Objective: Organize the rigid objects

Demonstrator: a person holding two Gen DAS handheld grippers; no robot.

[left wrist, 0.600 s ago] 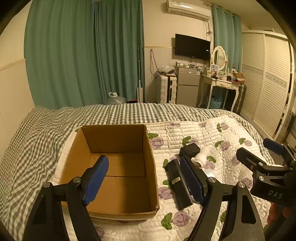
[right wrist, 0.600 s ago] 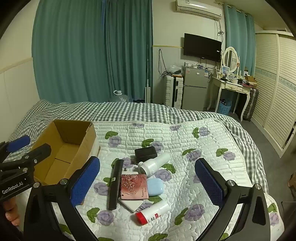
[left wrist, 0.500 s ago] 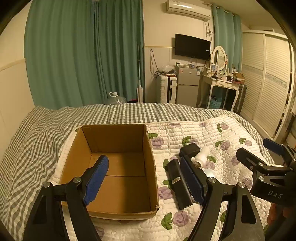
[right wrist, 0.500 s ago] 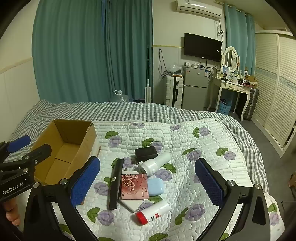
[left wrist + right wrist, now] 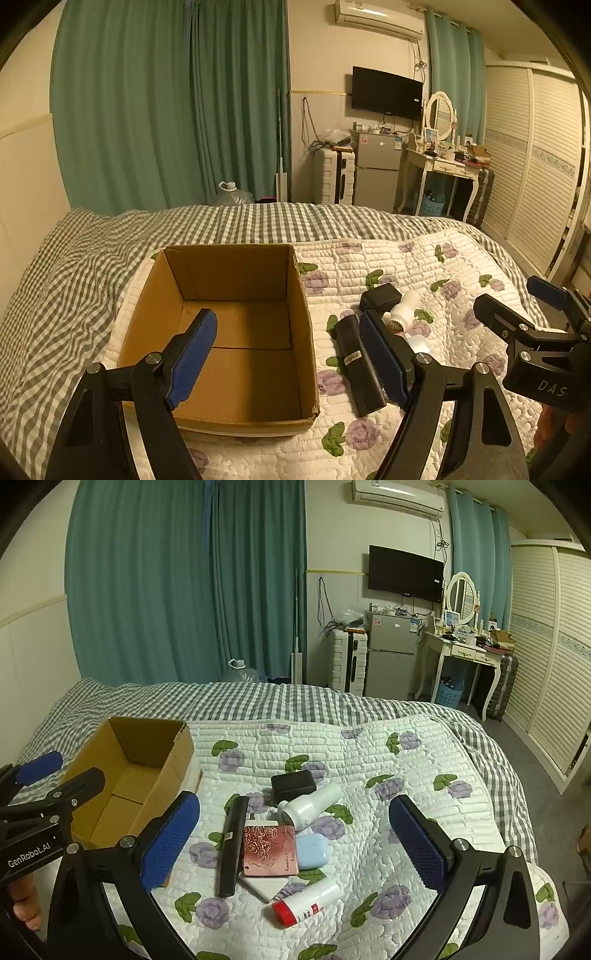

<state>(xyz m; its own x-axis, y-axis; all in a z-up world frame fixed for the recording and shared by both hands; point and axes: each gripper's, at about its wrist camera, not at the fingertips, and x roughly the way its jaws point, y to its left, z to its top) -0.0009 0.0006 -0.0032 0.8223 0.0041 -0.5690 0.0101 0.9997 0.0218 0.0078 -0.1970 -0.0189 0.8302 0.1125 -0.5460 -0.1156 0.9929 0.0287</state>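
Note:
An open, empty cardboard box [image 5: 236, 413] [image 5: 173, 771] lies on the quilt at the left. Right of it is a pile: a long black bar [image 5: 232, 845] [image 5: 356, 365], a black case [image 5: 293, 783] [image 5: 380, 295], a white bottle [image 5: 314, 804] [image 5: 404, 308], a pink floral card [image 5: 270, 850], a light blue case [image 5: 311, 851], a flat white box [image 5: 266, 886] and a red-capped white tube [image 5: 306, 904]. My left gripper [image 5: 288, 356] is open and empty, held over the box's near right part. My right gripper [image 5: 295, 843] is open and empty, held above the pile.
The floral quilt [image 5: 388, 775] lies over a grey checked bedspread [image 5: 74, 266]. Beyond the bed are green curtains, a water jug [image 5: 231, 194], a small fridge [image 5: 375, 173] and a white dressing table [image 5: 443, 166]. A wardrobe [image 5: 535, 166] lines the right wall.

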